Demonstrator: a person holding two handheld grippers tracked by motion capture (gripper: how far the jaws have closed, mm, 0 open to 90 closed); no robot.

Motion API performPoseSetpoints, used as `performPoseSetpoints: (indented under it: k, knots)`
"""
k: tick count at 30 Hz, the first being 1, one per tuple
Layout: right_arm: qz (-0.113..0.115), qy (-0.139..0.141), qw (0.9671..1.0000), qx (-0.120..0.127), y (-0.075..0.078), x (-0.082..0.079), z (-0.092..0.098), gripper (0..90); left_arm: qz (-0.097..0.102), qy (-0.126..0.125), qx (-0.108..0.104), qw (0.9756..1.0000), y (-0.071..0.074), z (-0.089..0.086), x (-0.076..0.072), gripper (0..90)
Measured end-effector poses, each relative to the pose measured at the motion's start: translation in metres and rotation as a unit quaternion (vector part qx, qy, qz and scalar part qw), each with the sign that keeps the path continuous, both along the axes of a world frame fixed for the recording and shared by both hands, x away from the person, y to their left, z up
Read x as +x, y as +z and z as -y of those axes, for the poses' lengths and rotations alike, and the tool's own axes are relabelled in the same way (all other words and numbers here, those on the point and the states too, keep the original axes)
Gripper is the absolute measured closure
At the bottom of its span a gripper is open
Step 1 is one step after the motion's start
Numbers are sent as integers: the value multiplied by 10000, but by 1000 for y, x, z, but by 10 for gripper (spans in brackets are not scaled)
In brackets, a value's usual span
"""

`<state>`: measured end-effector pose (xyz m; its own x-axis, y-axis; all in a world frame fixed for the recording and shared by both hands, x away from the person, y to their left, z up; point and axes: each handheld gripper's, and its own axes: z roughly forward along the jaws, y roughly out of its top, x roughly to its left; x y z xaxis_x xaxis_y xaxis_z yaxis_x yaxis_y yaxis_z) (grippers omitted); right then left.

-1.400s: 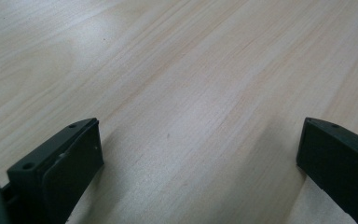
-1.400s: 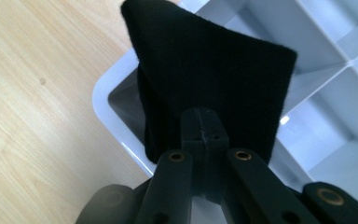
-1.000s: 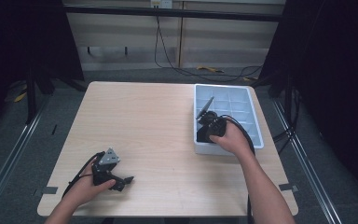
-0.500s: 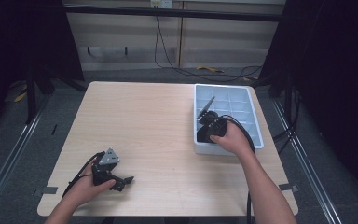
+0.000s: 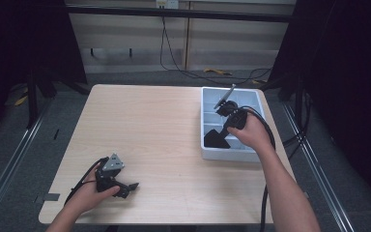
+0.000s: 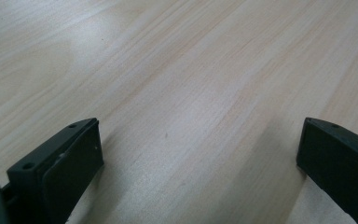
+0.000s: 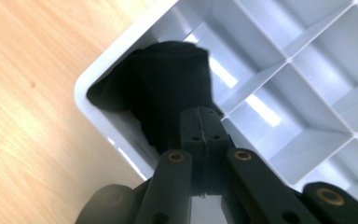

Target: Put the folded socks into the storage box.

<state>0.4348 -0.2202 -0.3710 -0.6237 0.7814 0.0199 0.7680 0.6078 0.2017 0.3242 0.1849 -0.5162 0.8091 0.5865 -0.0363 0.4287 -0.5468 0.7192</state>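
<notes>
A black piece of cloth [image 5: 216, 138] hangs into the near-left corner compartment of a grey divided tray [image 5: 227, 155]. My right gripper [image 5: 223, 128] is above that compartment and shut on the cloth. In the right gripper view the jaws are pressed together [image 7: 200, 125], and the black cloth [image 7: 172, 74] drops from them against the tray's corner wall [image 7: 86, 88]. My left gripper [image 5: 128, 188] rests low on the wooden table near its front left edge. It is open, with bare wood between its jaws [image 6: 200, 154].
The tray stands at the table's right side, and its other compartments [image 7: 317, 79] look bare. A cable [image 5: 265, 130] trails from the right gripper over the tray's right edge. The wooden tabletop [image 5: 149, 125] spreads between the two hands.
My right gripper has lifted and moved a little farther over the tray, so the black cloth hangs more in view. The left gripper has not moved.
</notes>
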Motion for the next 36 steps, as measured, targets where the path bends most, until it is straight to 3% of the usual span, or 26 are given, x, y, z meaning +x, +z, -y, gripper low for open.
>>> performPoseSetpoints:
  k: [7, 10, 21, 31, 36]
  knots:
    - [115, -26, 9999, -25, -1, 7, -3, 900, -1, -1, 1, 10000, 0, 0, 0, 0]
    - [69, 18, 9999, -100, -5, 9, -5, 894, -1, -1, 2, 10000, 0, 0, 0, 0]
    - [-106, 151, 9998, -18, -15, 7, -13, 900, 0, 1, 0, 10000, 0, 0, 0, 0]
    - [-307, 302, 9990, -95, -40, 2, -30, 900, 3, -23, 29, 10000, 0, 0, 0, 0]
    - [-309, 257, 9992, 18, -48, 1, -28, 900, 7, -36, 38, 10000, 0, 0, 0, 0]
